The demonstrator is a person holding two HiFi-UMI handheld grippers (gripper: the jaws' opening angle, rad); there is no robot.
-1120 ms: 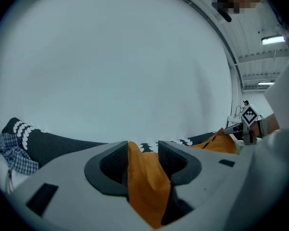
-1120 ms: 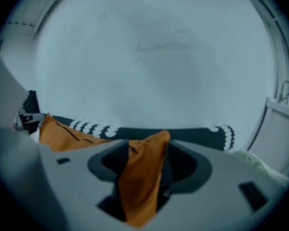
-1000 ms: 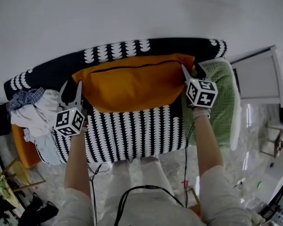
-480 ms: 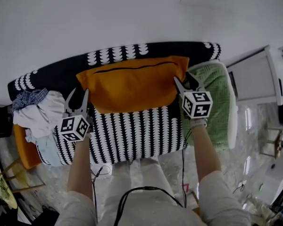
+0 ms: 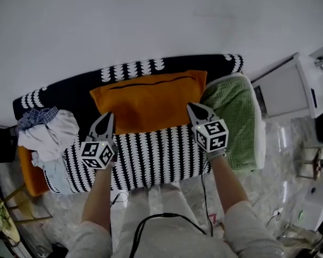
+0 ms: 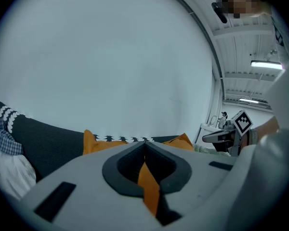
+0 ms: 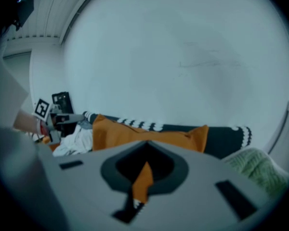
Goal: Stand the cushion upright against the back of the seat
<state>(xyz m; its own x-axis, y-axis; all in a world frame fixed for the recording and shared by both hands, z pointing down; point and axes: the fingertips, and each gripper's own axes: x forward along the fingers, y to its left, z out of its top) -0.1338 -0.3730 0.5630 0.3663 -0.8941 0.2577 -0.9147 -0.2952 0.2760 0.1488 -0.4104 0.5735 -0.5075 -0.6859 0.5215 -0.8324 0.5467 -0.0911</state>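
the sofa [image 5: 151, 155] carries the orange cushion [image 5: 148, 101] upright against its back, so the task looks done. what remains, i judge, is drawing both hands clear of the sofa. the left gripper [image 5: 106, 115] and right gripper [image 5: 190, 107], above the sofa's seat, have just closed, empty. the gripper views show the cushion's standing face; only the head view shows both grippers together.

The cushion [image 5: 148, 101] is showing plain orange. In front of it, the seat [image 5: 151, 157] is carrying white scallop rows on black.
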